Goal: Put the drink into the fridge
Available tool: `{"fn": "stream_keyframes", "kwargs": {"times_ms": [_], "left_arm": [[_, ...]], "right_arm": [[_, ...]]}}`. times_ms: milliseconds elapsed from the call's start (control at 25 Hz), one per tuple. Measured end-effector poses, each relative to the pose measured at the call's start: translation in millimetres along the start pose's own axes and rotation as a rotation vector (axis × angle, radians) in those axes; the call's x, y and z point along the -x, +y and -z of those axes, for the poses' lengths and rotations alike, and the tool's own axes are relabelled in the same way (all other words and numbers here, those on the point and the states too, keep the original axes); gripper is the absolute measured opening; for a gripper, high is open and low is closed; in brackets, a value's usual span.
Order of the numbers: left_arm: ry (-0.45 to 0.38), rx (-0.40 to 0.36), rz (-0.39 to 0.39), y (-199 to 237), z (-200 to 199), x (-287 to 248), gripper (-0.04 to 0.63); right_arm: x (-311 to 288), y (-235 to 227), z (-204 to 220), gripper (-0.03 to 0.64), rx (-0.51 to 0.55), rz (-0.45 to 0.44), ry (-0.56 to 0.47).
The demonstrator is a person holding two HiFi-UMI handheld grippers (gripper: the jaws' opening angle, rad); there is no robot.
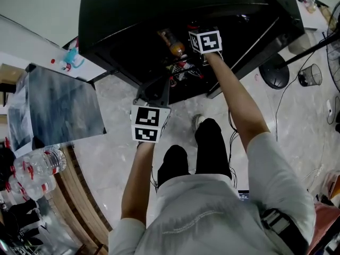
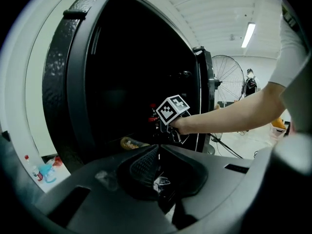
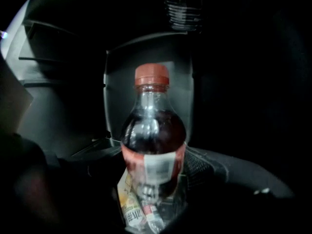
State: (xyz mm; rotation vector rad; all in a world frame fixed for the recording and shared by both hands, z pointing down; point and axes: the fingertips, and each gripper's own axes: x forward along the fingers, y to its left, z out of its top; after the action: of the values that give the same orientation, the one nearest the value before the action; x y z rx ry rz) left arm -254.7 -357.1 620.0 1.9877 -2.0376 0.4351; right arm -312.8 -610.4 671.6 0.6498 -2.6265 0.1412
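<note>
Head view: the fridge (image 1: 106, 31) is seen open in the upper frame. The right gripper (image 1: 199, 35) is reached inside it, and the left gripper (image 1: 154, 92) is held outside at centre.

Left gripper view: the jaws are pressed together, with nothing between them.

Right gripper view: the jaws are clamped on an upright red-capped drink bottle (image 3: 153, 135), inside the dark fridge.

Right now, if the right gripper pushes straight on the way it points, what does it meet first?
Probably the pale panel inside the fridge; the bottle held in the right gripper would touch it first. Depth is unclear.
</note>
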Motion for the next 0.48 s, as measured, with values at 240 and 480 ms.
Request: {"fn": "stream_keyframes", "kwargs": {"times_ms": [240,480], "left_arm": [[0.020,-0.018,0.019,-7.1,-11.0,28.7,0.017],[0.034,0.011,0.058,-15.7,-22.9,70.5,0.015]], "right_arm": [[31.4,2.4,25.5,0.374,-0.048,0.060,0.067],[95.2,14.8,38.8,0.328,-0.053,0.106,0.132]]}}
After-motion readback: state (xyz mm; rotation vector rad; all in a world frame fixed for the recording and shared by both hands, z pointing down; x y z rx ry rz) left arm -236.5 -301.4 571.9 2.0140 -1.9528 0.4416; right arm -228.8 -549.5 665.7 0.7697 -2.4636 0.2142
